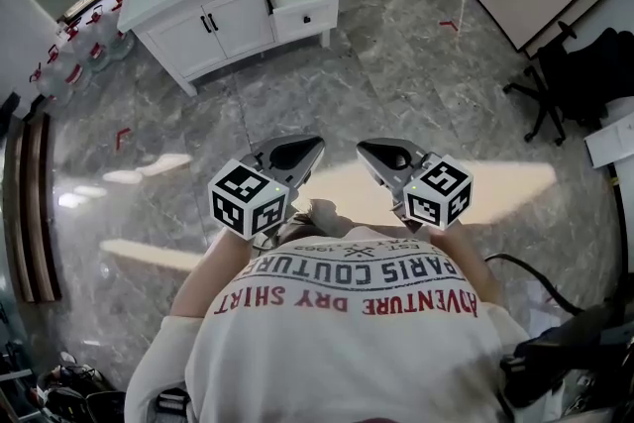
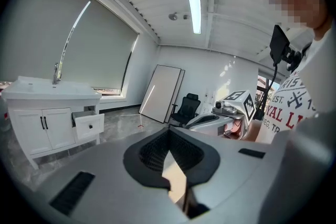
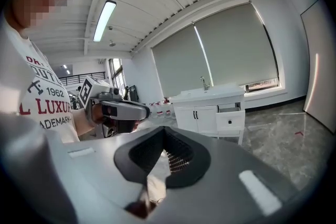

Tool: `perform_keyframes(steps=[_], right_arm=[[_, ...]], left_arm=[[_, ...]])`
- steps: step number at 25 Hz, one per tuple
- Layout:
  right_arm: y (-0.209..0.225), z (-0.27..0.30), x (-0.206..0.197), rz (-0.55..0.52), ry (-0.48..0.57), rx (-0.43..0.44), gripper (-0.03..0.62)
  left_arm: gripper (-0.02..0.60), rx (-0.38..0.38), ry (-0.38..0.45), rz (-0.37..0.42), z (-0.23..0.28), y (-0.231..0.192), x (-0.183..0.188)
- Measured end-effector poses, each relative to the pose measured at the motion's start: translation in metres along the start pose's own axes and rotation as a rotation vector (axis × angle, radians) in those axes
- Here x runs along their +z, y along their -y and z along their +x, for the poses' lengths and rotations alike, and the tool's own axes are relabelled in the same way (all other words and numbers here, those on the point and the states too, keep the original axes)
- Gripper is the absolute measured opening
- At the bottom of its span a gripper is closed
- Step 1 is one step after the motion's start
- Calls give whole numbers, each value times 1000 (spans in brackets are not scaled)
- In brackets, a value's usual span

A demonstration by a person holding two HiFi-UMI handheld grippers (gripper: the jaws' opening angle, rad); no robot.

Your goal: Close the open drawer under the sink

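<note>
Open drawer [image 1: 305, 12] juts from white sink cabinet [image 1: 213, 27], well ahead of both tools and slightly left. Drawer's inside too small to read; contents unknown. Left tool [image 1: 315, 146] and right tool [image 1: 363, 150] side by side, jaws together, holding nothing.

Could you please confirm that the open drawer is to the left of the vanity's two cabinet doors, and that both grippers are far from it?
Not quite: the head view shows the open drawer to the right of the two cabinet doors, not the left. The left gripper and right gripper are indeed far from it.
</note>
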State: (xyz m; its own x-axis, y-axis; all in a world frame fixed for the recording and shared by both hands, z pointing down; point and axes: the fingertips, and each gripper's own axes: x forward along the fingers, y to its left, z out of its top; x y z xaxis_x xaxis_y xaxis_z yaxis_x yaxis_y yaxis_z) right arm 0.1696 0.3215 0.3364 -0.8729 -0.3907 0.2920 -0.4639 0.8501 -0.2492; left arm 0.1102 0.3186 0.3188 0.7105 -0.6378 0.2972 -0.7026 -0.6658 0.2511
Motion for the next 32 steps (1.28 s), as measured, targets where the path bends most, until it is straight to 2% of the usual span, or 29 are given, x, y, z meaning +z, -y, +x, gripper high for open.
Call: perform_keyframes(steps=[7,13,18,26,32], right_arm=[[7,-18,6,7,19,-10,2],[21,-31,20,8,55,-33,2],[37,-25,29,14,71,-33,2],[94,38,29,29,26,-15,2],[160,121,43,66,2,-4,2]], left_arm=[[0,-6,22,35,8,12,16],[0,-23,-1,78,21,20,30],[0,-21,0,72,29,10,38],[0,5,-26,-4,63,-67,25],[0,27,-39,-56,96,-169,32]])
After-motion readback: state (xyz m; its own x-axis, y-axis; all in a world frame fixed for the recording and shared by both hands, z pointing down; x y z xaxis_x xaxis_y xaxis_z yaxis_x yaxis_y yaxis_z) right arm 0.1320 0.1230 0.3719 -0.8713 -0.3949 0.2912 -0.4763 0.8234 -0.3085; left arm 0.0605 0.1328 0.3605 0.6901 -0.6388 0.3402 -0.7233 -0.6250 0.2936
